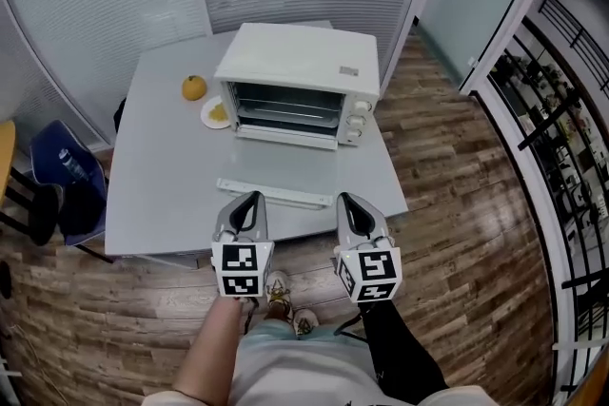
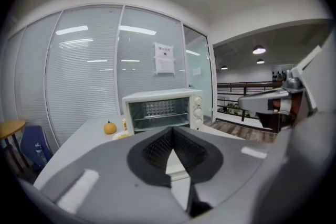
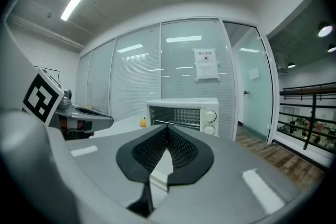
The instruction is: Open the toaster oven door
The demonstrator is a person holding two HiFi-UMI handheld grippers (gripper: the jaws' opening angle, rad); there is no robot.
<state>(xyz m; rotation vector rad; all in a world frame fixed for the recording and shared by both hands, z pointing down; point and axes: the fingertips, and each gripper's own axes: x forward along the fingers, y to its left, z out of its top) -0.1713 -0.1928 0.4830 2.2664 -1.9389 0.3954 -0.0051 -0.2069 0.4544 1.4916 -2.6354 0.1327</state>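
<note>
A white toaster oven [image 1: 300, 71] stands at the back of a grey table [image 1: 162, 176]. Its glass door lies folded down flat toward me, with the white handle bar [image 1: 276, 193] at the front, and the dark inside with its rack is exposed. The oven [image 2: 163, 110] shows straight ahead in the left gripper view, and the same oven [image 3: 184, 113] in the right gripper view. My left gripper [image 1: 249, 200] and right gripper [image 1: 350, 202] hover side by side at the table's near edge, just short of the handle. Each has its jaws shut on nothing.
An orange [image 1: 194, 87] and a small plate [image 1: 217, 113] with something yellow sit left of the oven. Control knobs [image 1: 357, 121] are on the oven's right front. A blue chair [image 1: 67, 171] stands left of the table. Glass walls lie behind, wood floor to the right.
</note>
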